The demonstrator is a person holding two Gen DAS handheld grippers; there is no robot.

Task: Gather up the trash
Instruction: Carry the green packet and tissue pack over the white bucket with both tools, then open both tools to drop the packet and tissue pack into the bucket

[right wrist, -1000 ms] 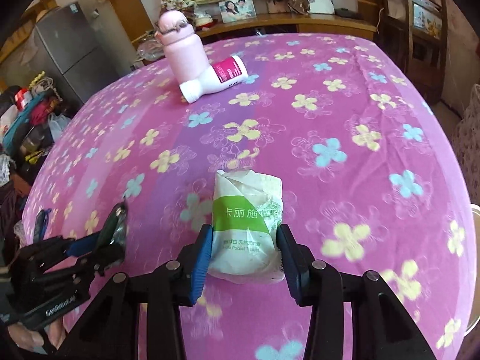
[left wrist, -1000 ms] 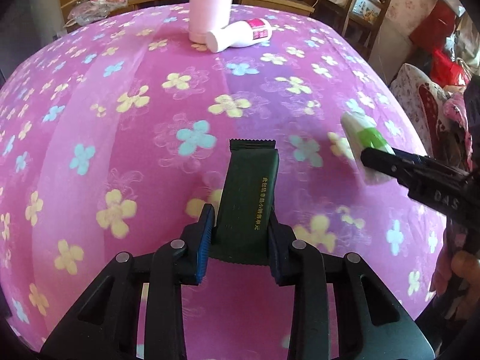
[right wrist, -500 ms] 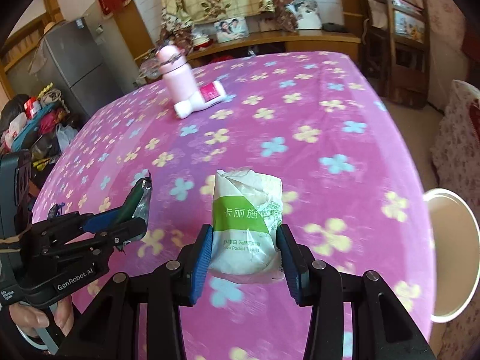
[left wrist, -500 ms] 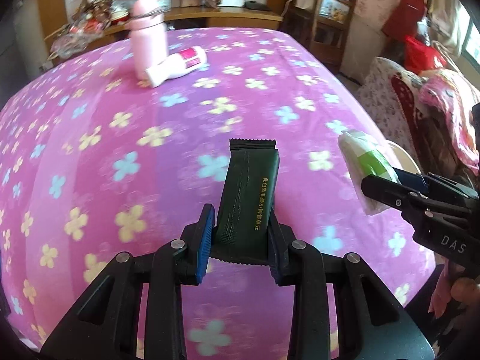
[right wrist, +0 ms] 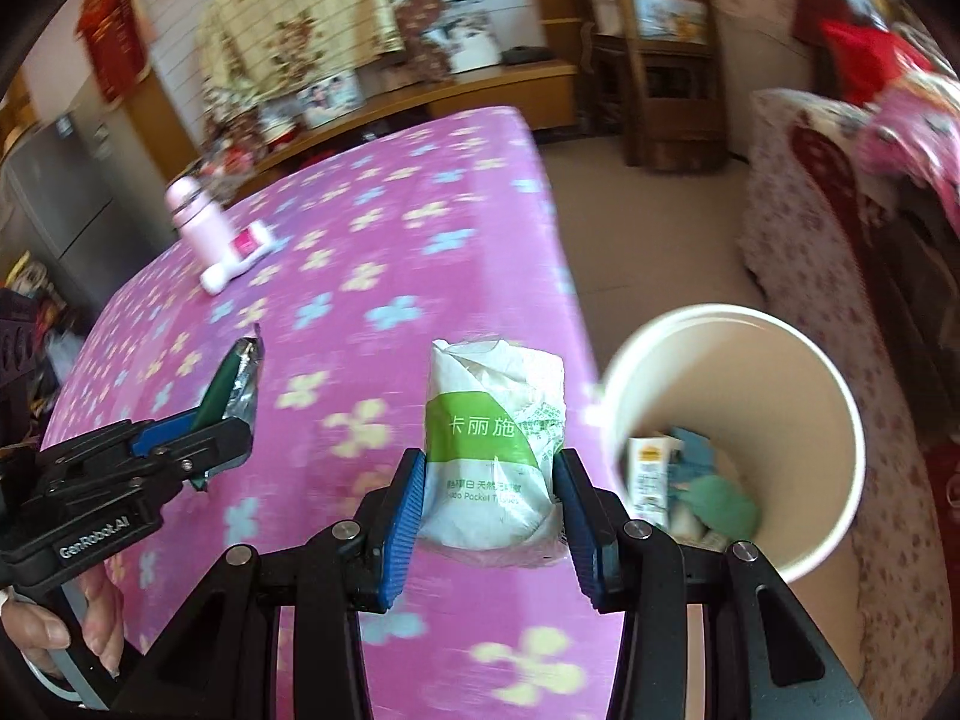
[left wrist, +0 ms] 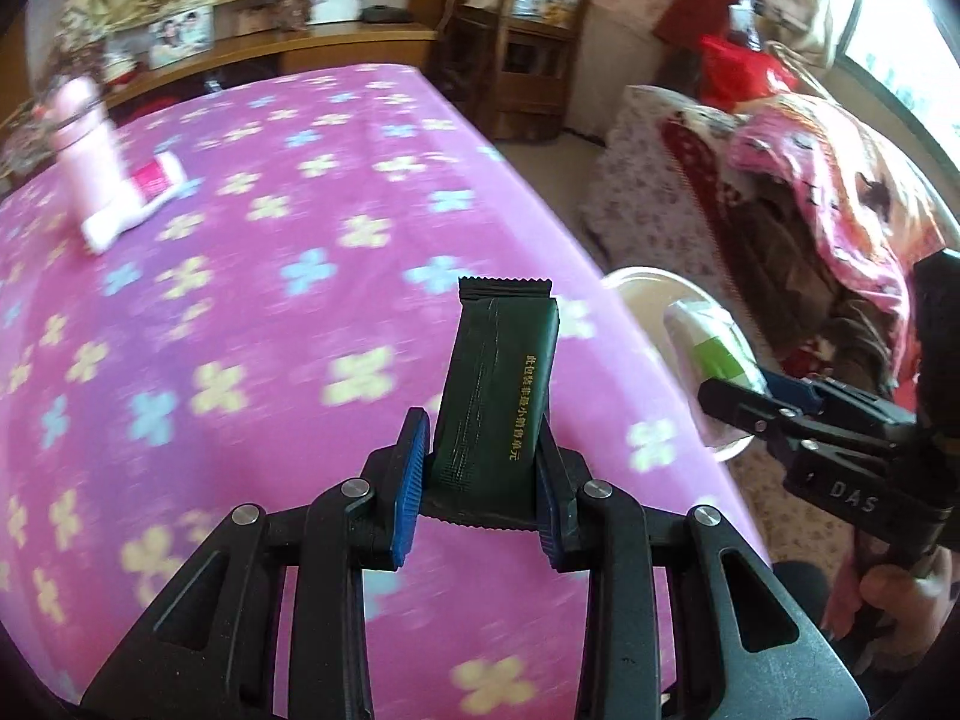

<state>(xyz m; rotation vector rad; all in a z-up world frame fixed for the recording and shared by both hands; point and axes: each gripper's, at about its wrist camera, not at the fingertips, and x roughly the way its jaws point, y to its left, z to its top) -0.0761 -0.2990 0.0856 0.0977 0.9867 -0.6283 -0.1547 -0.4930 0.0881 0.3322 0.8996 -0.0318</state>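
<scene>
My left gripper (left wrist: 480,480) is shut on a dark green snack wrapper (left wrist: 498,384) that stands up between its blue pads, above the pink flowered tablecloth (left wrist: 240,312). A white and green tissue pack (right wrist: 492,438) is clamped in my right gripper (right wrist: 489,510), near the table's right edge. A white paper bin (right wrist: 798,360) stands on the floor just right of the table, with several bits of trash inside. In the left wrist view the right gripper (left wrist: 729,399) holds the tissue pack (left wrist: 708,342) over the bin (left wrist: 648,288). The right wrist view shows the left gripper (right wrist: 228,414) with the wrapper (right wrist: 237,372).
A pink bottle (right wrist: 195,219) stands far back on the table with a white and pink bottle (right wrist: 240,255) lying against it. A floral-covered sofa (right wrist: 840,210) with heaped blankets sits beyond the bin. A wooden chair (right wrist: 660,60) and a sideboard stand at the back.
Both grippers have swung rightward toward the table's edge, each keeping its load. The white bin has come into view beside the table, and the bottles have slid off to the far left.
</scene>
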